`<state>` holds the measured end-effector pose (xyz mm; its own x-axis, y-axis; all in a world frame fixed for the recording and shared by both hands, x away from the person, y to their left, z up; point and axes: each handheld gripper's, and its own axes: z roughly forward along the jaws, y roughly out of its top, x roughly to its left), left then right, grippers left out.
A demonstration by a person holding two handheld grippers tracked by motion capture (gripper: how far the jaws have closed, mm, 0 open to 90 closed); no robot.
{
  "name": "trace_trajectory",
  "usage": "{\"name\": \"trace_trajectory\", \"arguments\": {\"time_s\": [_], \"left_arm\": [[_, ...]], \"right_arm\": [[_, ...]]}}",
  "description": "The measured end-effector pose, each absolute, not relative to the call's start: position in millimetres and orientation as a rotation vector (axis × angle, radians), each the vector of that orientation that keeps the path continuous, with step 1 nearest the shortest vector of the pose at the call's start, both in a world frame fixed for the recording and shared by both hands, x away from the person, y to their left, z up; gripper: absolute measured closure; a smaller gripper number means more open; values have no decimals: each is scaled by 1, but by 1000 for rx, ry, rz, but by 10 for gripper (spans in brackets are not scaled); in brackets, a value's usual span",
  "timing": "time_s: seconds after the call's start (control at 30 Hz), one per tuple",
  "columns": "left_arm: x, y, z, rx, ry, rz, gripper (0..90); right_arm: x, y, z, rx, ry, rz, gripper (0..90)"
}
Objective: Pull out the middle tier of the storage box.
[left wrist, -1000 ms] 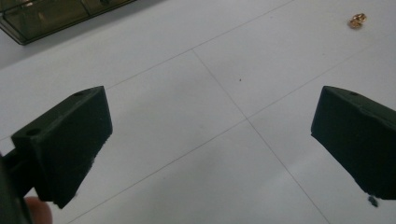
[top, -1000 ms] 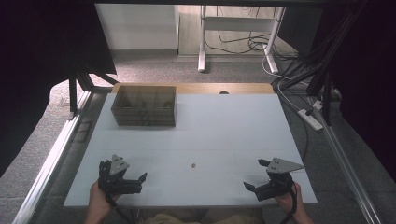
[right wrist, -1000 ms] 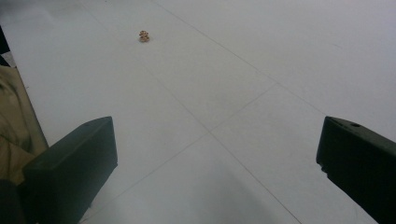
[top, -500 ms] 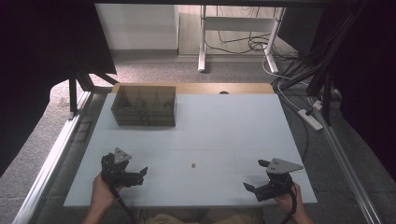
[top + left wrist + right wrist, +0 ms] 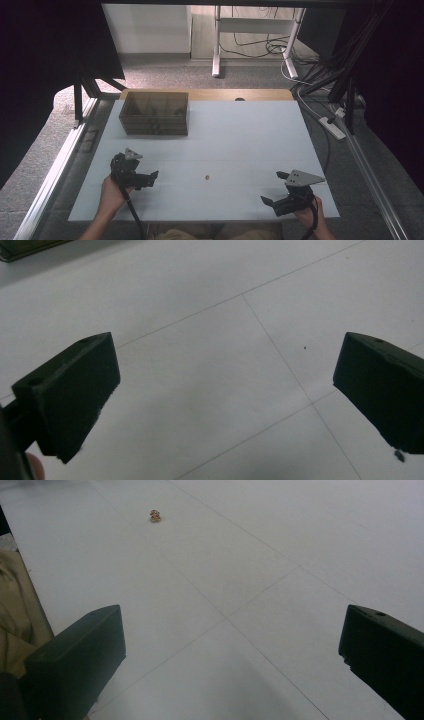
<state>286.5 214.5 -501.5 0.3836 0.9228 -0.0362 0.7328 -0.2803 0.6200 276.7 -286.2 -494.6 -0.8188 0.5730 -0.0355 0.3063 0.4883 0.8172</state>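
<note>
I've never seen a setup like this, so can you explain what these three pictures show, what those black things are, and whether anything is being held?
A person sits at a white table and holds a hand-operated gripper in each hand, a black tool with two jaws. The wide picture is taken from above, looking forward and down: the left gripper shows at the lower left, the right gripper at the lower right. The other two pictures come from cameras mounted on the grippers, looking along their jaws; the black blocks at the bottom corners are those jaws. Both grippers are open and hold nothing. On the table lie a dark see-through box with compartments near the far left, and one small brownish object between the grippers, too small to identify. It also appears in the right gripper view.
</note>
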Motion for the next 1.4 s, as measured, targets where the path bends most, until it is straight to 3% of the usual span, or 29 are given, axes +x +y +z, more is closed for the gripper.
{"name": "trace_trajectory", "arguments": {"time_s": [1.4], "left_arm": [[346,217,-482,2120,1518,365,0]], "right_arm": [[278,-286,-496,751,2440,1244,0]]}}
